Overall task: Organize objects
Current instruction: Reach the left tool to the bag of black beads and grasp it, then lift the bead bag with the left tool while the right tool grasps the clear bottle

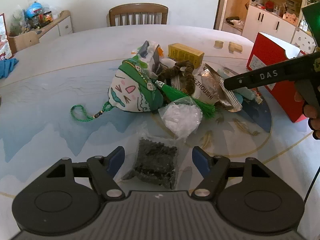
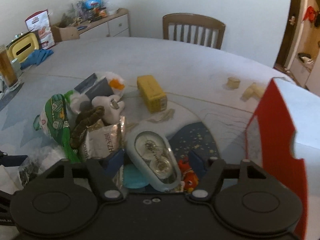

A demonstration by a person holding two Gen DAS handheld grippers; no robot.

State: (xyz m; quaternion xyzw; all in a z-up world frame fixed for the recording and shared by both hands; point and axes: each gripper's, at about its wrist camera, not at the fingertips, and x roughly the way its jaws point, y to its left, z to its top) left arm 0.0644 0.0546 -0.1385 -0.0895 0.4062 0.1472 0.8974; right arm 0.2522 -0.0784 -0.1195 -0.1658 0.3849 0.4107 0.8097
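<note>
On the pale surface point(image 1: 60, 64): one yellow carton point(image 1: 185, 53), one red box point(image 1: 274, 68), and two clear bags. The left gripper point(image 1: 158, 160) straddles the black-bead bag point(image 1: 156, 166), jaws apart; the right gripper point(image 2: 156, 160) gapes around one grey-blue oval case point(image 2: 154, 160).

White capital letters "DAS" run along the black arm of the right tool point(image 1: 228, 84), seen from the left wrist view. A crinkled silver foil packet point(image 1: 208, 88) in the pile on the table point(image 1: 60, 70) carries dark capitals ending in "EZHOUSHI", the start hidden. The yellow box point(image 1: 186, 54) and red box point(image 1: 276, 64) bear print too small to read.
</note>
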